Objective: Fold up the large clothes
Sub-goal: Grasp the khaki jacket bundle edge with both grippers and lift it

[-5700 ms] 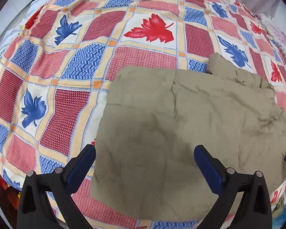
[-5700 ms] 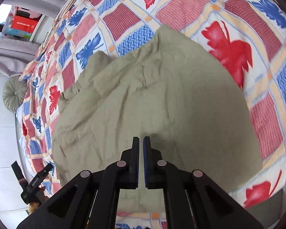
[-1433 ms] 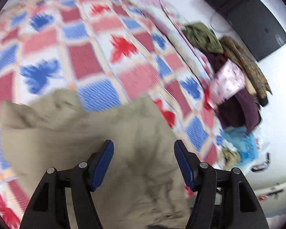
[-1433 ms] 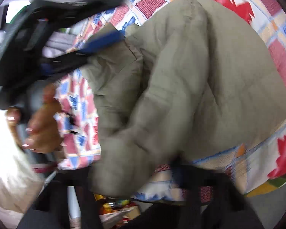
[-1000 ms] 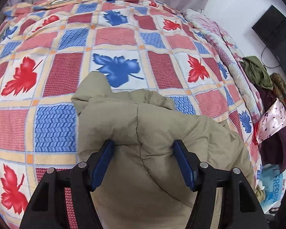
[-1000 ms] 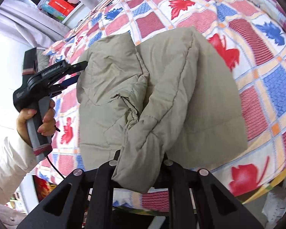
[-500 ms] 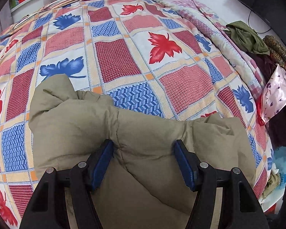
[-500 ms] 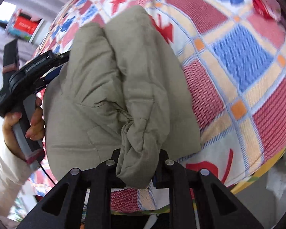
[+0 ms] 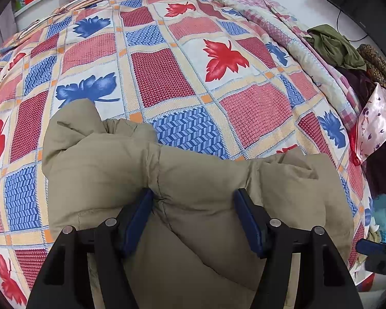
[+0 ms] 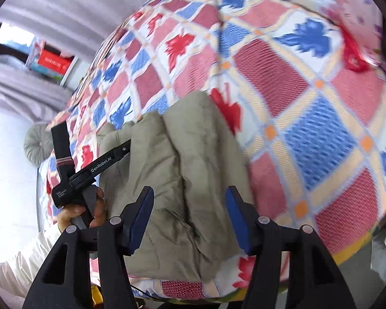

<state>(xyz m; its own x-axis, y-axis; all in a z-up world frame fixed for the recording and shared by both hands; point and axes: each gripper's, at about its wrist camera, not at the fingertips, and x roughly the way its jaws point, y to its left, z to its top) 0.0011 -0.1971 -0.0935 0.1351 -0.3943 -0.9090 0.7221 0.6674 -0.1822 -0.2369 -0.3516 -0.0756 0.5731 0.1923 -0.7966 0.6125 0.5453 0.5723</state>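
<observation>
On the bed's (image 9: 167,77) near edge: khaki jacket (image 9: 193,175), bundled into thick folds, unevenly. My left gripper (image 9: 193,206) clamps a ridge; my right gripper (image 10: 190,206) is opening, pads clear of cloth. Squaring and flattening remain, I judge.

Both cameras ride the grippers, angled steeply down, close above the jacket (image 9: 193,180) on the bed (image 9: 167,77). The right view looks leftward, catching the left gripper (image 10: 127,149); both share jacket and bed.

Jacket (image 9: 198,180) near part hidden behind gripper, far bedspread (image 10: 296,59) blurred
</observation>
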